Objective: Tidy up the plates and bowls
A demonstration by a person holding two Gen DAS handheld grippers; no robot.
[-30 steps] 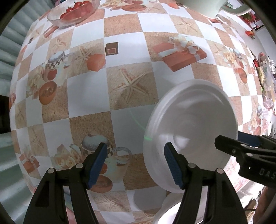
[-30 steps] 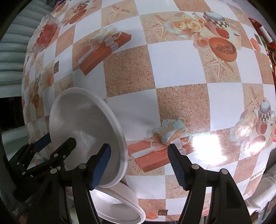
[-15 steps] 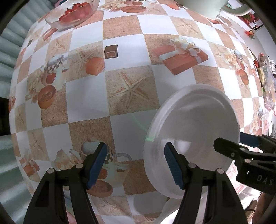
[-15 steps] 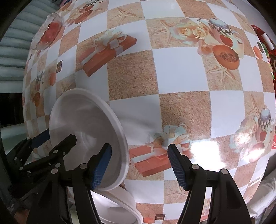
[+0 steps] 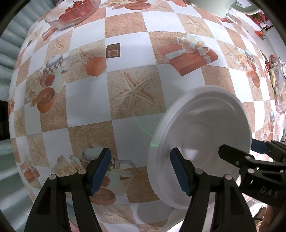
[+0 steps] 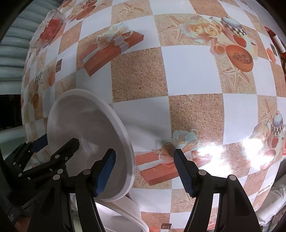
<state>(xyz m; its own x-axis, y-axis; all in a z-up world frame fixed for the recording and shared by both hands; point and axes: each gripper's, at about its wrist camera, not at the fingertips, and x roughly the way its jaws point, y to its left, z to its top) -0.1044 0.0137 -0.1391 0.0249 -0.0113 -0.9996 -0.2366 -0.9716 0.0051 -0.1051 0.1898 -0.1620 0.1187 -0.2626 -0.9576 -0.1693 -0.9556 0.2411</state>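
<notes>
A white plate (image 5: 205, 141) stands tilted on edge between my two grippers, above the table; it also shows in the right wrist view (image 6: 85, 132). My left gripper (image 5: 141, 169) is open, its right finger (image 5: 178, 171) against the plate's underside. My right gripper (image 6: 144, 171) is open, its left finger (image 6: 105, 171) against the plate's hollow face. More white dishes (image 6: 123, 216) lie stacked below the plate at the table's near edge, also low in the left wrist view (image 5: 171, 217).
The table wears a checked oilcloth (image 5: 135, 92) with printed gift boxes, starfish and teapots. A glass bowl of red fruit (image 5: 73, 12) stands at the far left. A pale green vessel (image 5: 214, 5) stands at the far right.
The plate has tipped and drifted slightly between the two grippers and looks motion-blurred now. Both views have shifted a little over the table. Both grippers stay open.
</notes>
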